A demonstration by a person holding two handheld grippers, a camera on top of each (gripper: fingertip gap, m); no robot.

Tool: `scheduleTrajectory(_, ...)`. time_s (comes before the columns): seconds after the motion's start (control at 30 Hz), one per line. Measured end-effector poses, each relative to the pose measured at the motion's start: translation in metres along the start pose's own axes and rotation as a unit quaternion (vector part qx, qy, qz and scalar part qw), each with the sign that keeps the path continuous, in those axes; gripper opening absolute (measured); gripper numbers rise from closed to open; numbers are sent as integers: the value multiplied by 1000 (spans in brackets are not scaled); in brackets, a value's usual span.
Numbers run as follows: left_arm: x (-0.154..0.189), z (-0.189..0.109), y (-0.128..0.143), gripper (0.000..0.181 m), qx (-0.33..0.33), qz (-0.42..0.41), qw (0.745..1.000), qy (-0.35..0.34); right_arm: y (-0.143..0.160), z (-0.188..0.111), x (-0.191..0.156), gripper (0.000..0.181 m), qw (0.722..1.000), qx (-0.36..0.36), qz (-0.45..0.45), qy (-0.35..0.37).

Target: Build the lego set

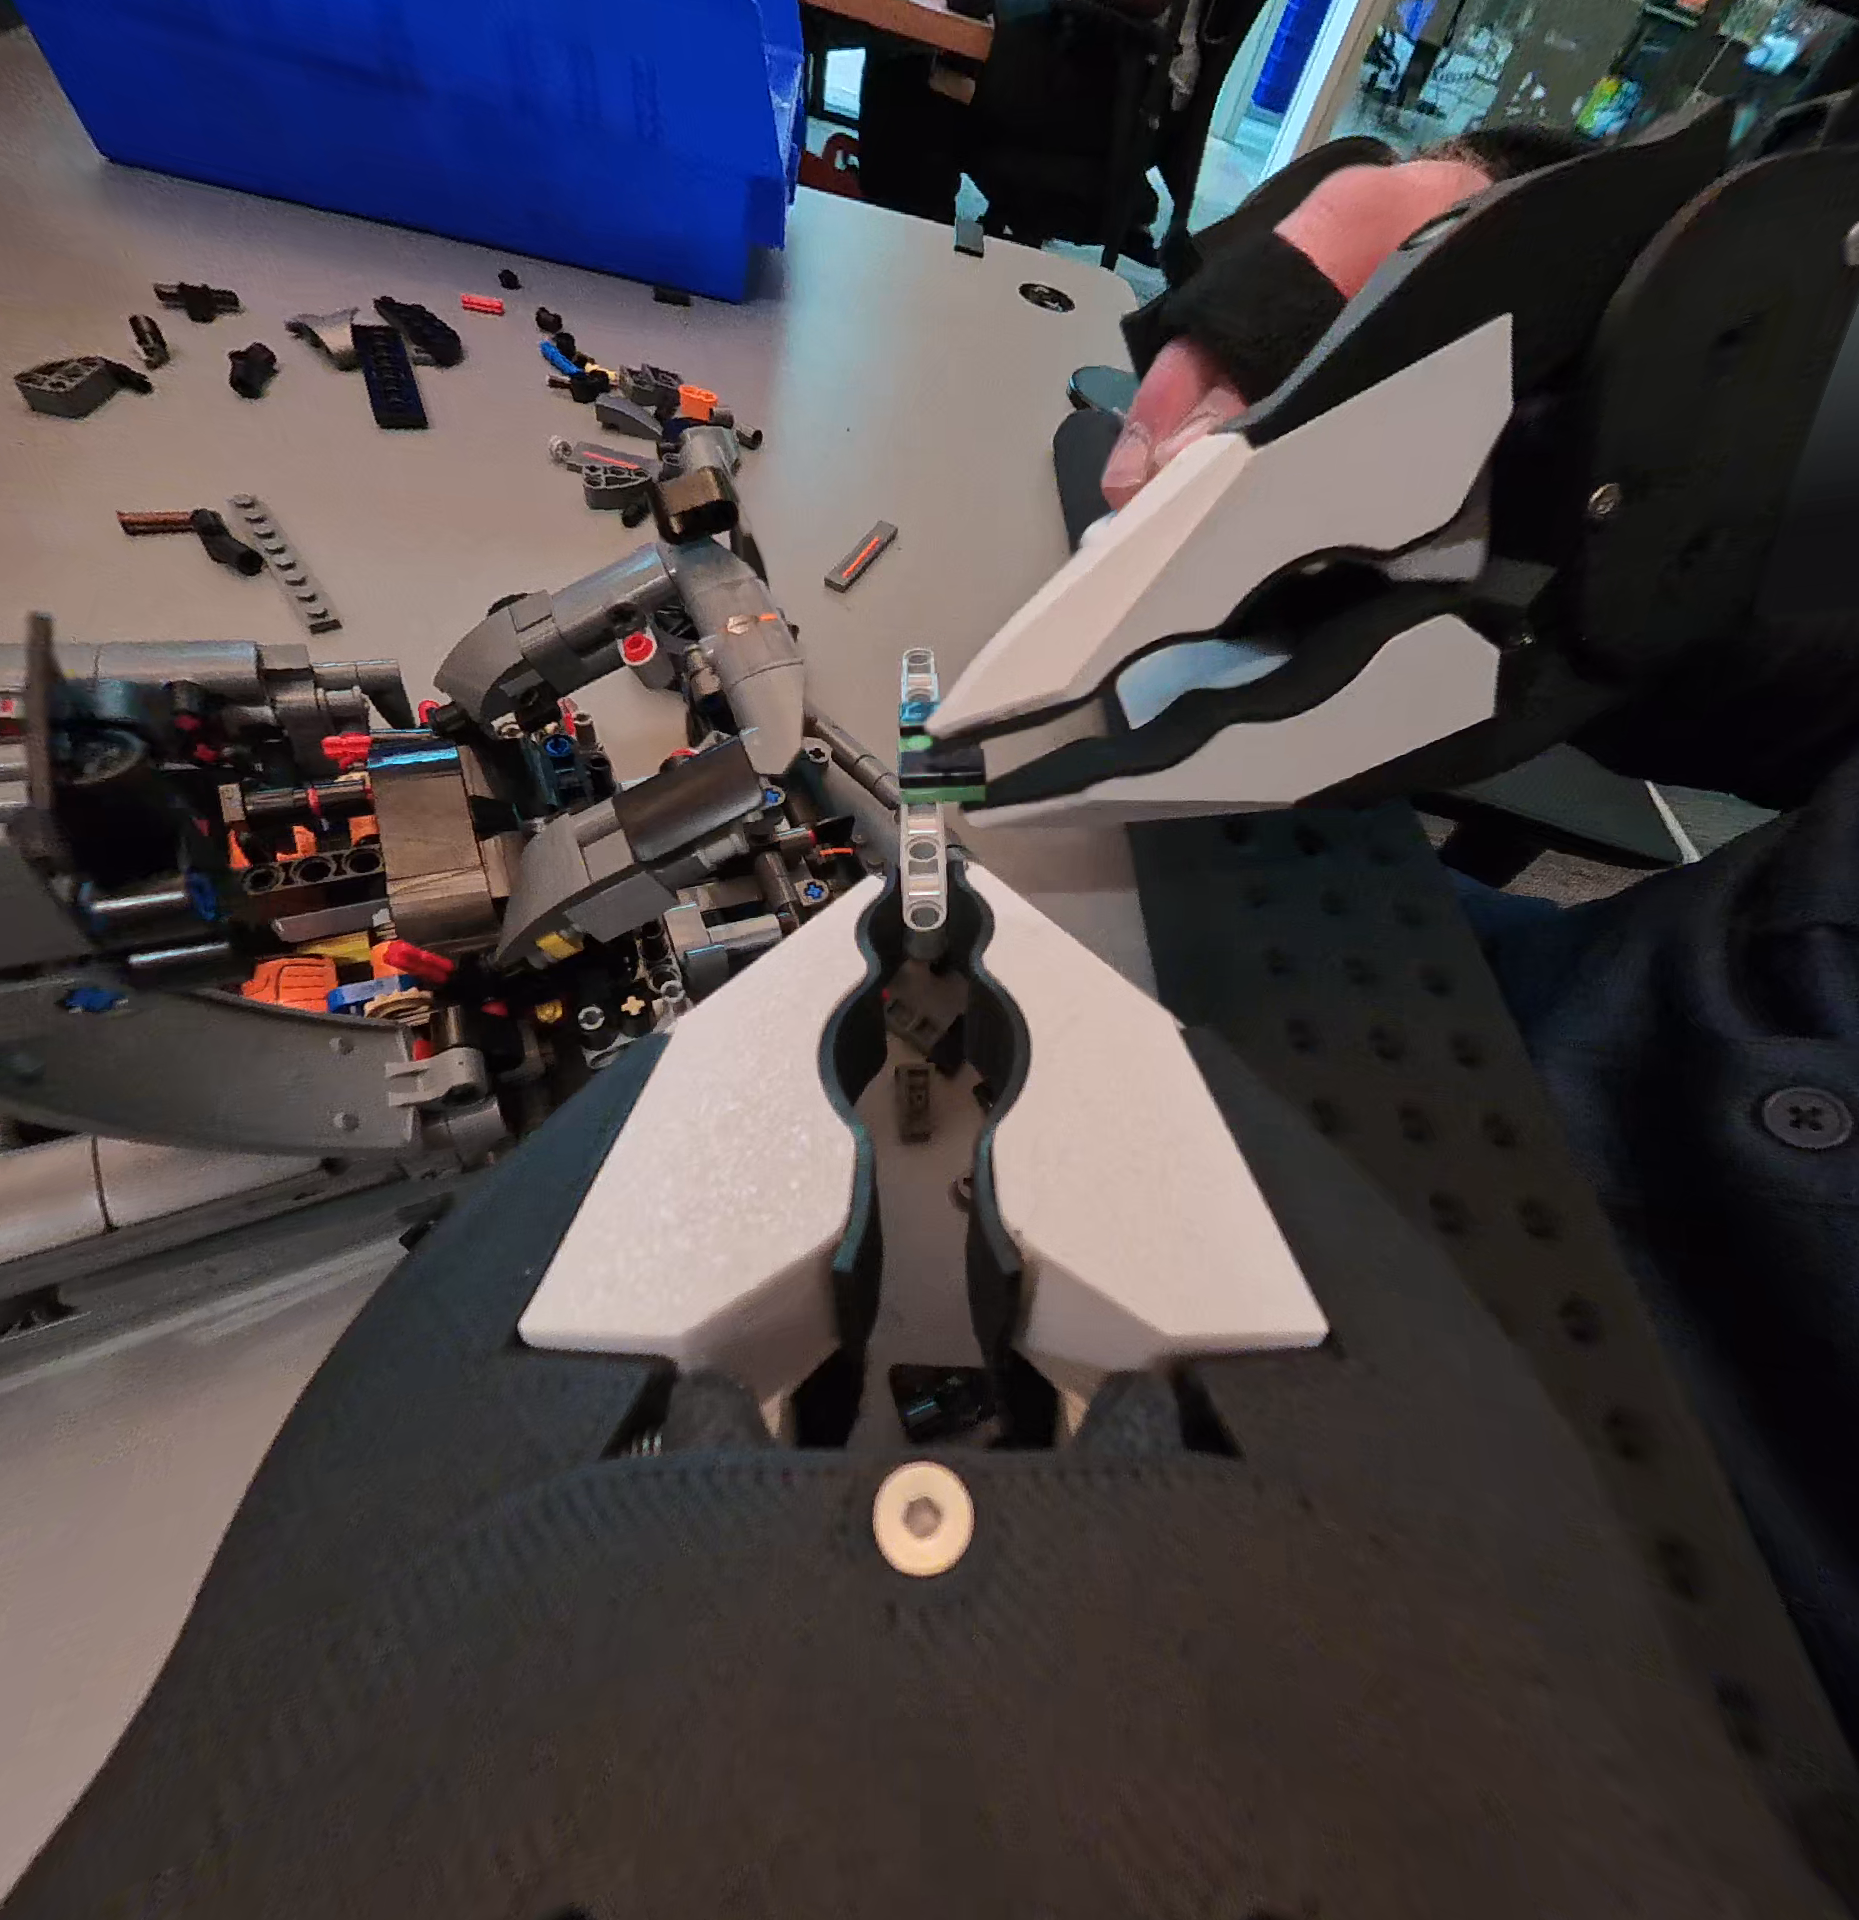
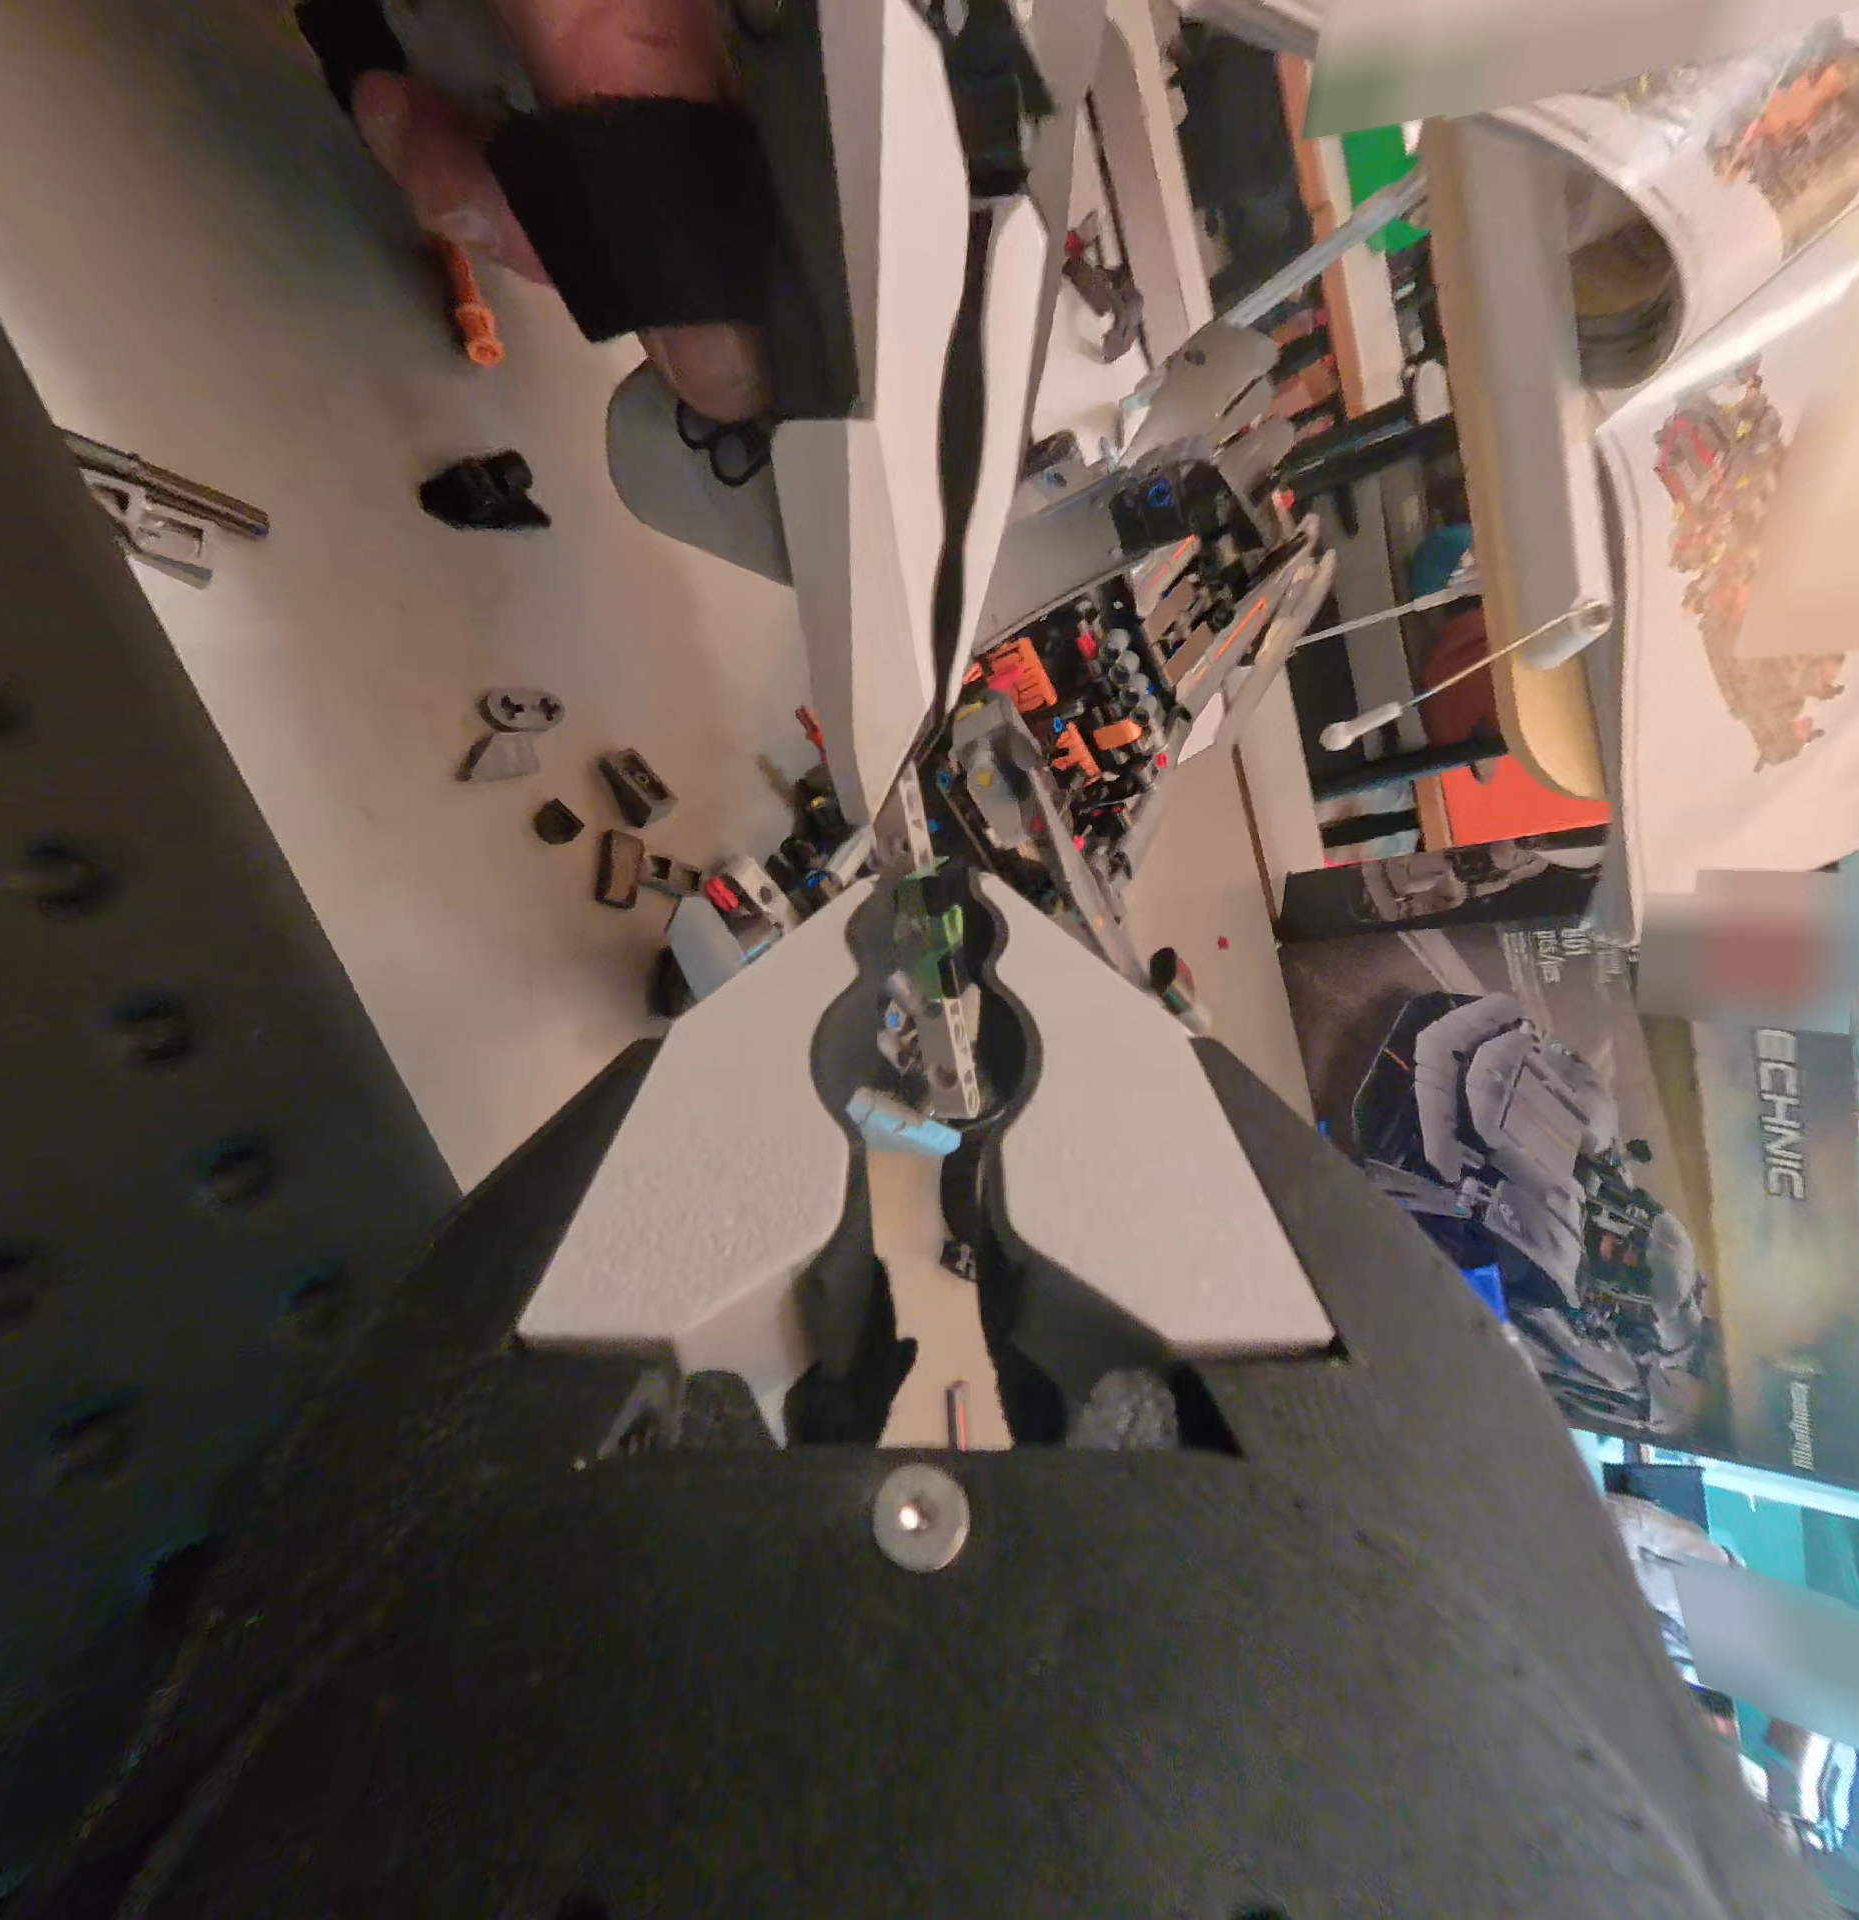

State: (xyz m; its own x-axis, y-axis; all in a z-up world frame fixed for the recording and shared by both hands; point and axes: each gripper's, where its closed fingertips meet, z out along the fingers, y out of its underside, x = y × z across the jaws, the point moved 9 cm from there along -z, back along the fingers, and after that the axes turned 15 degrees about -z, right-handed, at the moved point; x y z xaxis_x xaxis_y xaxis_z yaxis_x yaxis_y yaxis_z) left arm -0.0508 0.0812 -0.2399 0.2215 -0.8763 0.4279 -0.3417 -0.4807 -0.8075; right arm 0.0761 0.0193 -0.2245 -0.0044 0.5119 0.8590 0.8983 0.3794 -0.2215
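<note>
Gripping one white beam [image 1: 921, 862], left hand-held gripper [image 1: 925, 894]; right hand-held gripper [image 1: 956, 769] clamping its black-green brick [image 1: 940, 774].

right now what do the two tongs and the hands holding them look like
Both tongs, left and right, have white faceted fingers with wavy black inner pads on textured black bodies, with a silver screw at the base. A black strap wraps the right hand; dark buttoned clothing.
</note>
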Motion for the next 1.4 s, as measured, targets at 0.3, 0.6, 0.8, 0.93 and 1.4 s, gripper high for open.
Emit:
scheduleTrajectory(0.3,-2,0,1,17,-13,38,999,-17,6,4,-1,4,998,-5,-56,24)
scheduleTrajectory(0.6,-18,-18,6,14,-41,224,967,-114,24,34,-11,4,983,22,-180,25)
scheduleTrajectory(0.8,-19,-12,14,15,-62,296,942,-149,25,44,-13,4,977,32,-204,47)
scheduleTrajectory(0.93,-17,-11,15,15,-58,318,934,-153,17,44,-12,4,974,45,-214,55)
scheduleTrajectory(1.4,-16,-3,18,11,-67,337,923,-176,35,59,-3,4,963,50,-255,70)
